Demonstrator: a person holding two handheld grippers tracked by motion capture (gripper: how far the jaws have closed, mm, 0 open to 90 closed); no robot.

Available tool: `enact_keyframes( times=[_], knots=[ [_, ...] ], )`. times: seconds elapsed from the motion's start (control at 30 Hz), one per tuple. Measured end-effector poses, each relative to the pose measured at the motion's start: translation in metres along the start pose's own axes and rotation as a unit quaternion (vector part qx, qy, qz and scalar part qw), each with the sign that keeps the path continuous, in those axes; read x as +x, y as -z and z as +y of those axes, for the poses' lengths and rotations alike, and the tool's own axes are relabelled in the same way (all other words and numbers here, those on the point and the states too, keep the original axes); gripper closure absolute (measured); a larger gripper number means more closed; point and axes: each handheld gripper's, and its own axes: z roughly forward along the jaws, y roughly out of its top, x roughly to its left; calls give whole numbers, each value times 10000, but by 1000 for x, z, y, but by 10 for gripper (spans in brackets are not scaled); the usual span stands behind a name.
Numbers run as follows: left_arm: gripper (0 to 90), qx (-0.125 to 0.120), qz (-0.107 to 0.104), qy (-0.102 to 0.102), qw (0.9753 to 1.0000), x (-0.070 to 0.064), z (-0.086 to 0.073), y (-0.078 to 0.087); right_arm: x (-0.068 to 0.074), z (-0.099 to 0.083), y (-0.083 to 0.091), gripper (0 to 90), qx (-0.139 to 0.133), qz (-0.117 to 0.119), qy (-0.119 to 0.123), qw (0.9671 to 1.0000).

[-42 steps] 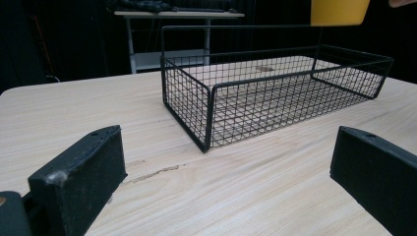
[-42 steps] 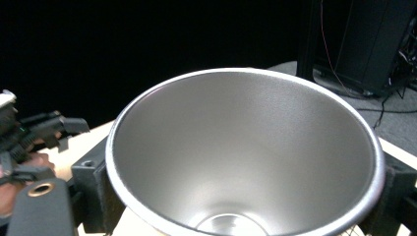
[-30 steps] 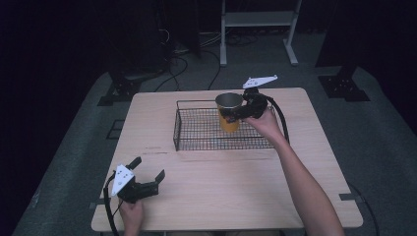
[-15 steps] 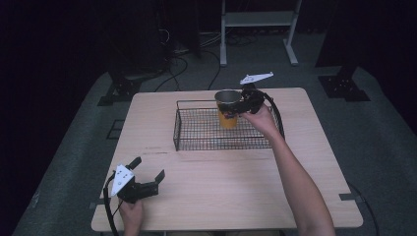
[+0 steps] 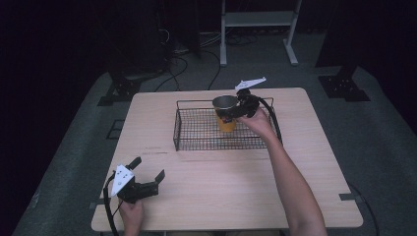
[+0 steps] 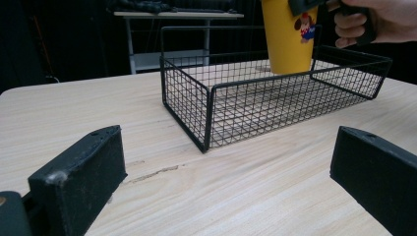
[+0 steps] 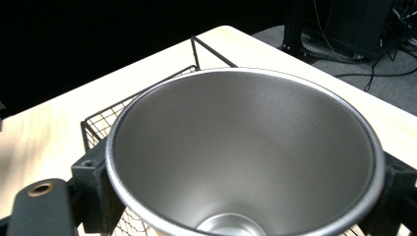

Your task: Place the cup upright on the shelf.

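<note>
While the right gripper [image 5: 231,112] has its fingers clamped on the cup [image 5: 225,114] (yellow, steel inside) over the basket [image 5: 196,144] at upper centre, the left gripper [image 5: 147,175] rests lower left, fingers apart.

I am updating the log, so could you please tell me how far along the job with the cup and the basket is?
Done: the right gripper has the yellow cup clamped near its rim, upright over the wire basket. In hand: carrying it there; whether its base touches the mesh floor cannot be told. Left: setting it down or lifting it clear, then letting go. The left gripper rests open at the table front edge.
</note>
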Motion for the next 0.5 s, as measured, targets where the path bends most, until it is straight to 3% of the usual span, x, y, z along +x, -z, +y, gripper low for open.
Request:
enact_keyframes(
  times=[0.5],
  knots=[
    [0,-11,1,11,10000,0,0,0,-9,-15,-20,118,268,-242,162,9992]
  ],
)
